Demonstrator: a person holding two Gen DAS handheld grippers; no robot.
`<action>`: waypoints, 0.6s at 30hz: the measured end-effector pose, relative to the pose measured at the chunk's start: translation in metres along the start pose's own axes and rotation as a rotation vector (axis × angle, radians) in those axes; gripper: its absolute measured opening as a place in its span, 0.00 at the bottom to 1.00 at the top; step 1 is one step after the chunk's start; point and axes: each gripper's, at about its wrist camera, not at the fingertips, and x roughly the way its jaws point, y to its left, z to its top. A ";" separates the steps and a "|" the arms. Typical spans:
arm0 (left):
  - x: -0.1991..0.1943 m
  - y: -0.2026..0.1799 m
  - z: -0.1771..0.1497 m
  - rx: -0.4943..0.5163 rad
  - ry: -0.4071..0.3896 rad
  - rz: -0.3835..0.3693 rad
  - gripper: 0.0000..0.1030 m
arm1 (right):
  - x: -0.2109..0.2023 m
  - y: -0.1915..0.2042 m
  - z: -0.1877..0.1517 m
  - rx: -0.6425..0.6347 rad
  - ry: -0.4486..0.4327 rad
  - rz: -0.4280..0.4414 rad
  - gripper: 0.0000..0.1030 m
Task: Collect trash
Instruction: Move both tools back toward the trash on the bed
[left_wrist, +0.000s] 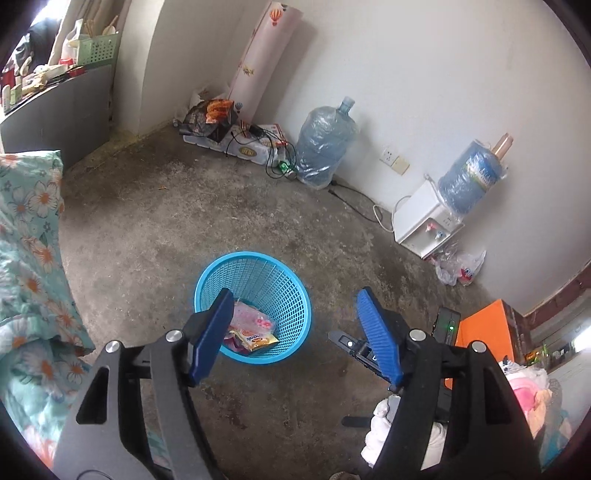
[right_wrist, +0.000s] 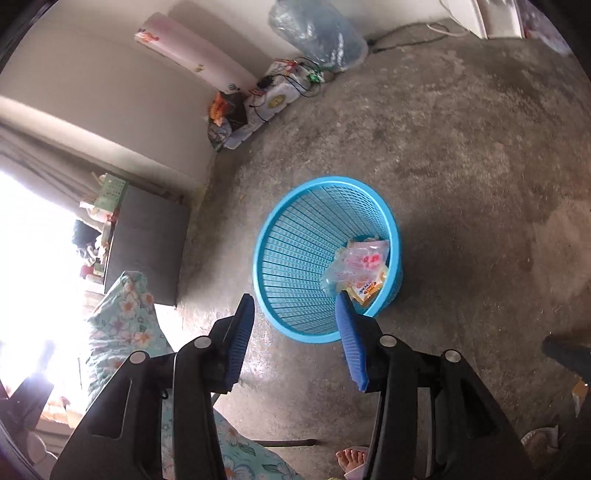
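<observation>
You hold both tools spread and empty above the concrete floor (left_wrist: 229, 206), the left tool (left_wrist: 295, 332) and right tool (right_wrist: 295, 332) angled down at the blue basket (left_wrist: 210, 273), because the snack wrappers (left_wrist: 251, 330) already lie inside it, toward its six o'clock side.

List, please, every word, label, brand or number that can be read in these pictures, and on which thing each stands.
None reads whole.
Yellow snack wrapper in the blue basket: blue letters, upside down, perhaps "nack"; uncertain.
White carton by the wall: oval gold label, too blurred.
Water bottle on the dispenser: label too small.
Pink roll: balloon pictures only, no words.
</observation>
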 end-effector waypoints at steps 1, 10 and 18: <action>-0.016 0.003 -0.002 -0.009 -0.023 -0.001 0.64 | -0.011 0.013 -0.005 -0.037 -0.016 0.006 0.52; -0.161 0.016 -0.035 0.007 -0.211 0.098 0.70 | -0.111 0.123 -0.066 -0.426 -0.246 -0.030 0.83; -0.282 0.032 -0.081 0.030 -0.352 0.205 0.74 | -0.175 0.183 -0.114 -0.616 -0.366 0.043 0.94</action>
